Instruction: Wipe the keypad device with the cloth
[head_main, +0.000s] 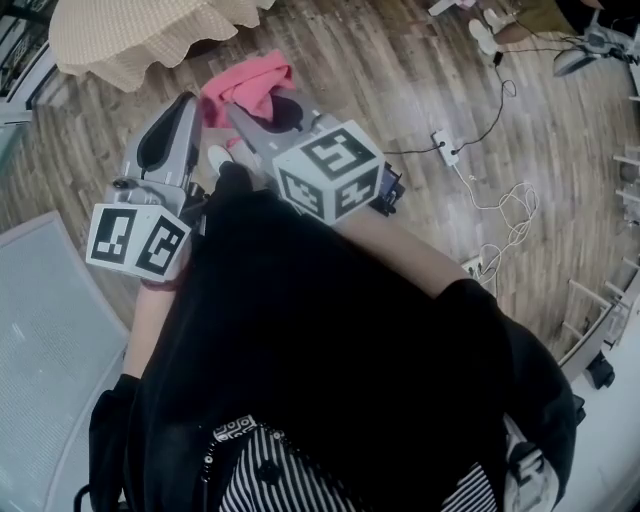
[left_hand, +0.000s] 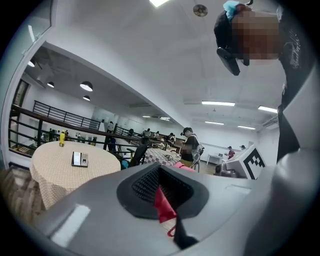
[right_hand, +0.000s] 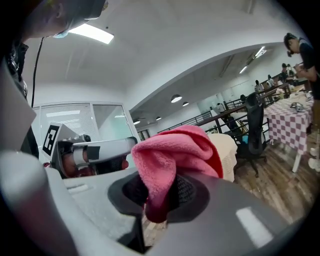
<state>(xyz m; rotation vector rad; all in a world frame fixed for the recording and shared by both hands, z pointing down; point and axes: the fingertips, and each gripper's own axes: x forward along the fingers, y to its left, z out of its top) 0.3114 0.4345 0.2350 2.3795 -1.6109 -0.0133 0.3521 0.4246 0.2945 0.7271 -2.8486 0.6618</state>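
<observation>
Your right gripper is clamping a pink cloth between its jaws, the fabric bunching up above them. Your left gripper is hanging just to its left, while a cream-covered table is showing behind the cloth and a black chair is standing beside a checked table at right.

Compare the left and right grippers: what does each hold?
The right gripper pinches a thick fold of cloth bulging over its jaws; the left gripper has a thin red sliver between its jaws, seemingly the cloth's edge. Cloth blocks much of the right gripper's view; the left gripper's reaches the keypad device. Both are shut.
</observation>
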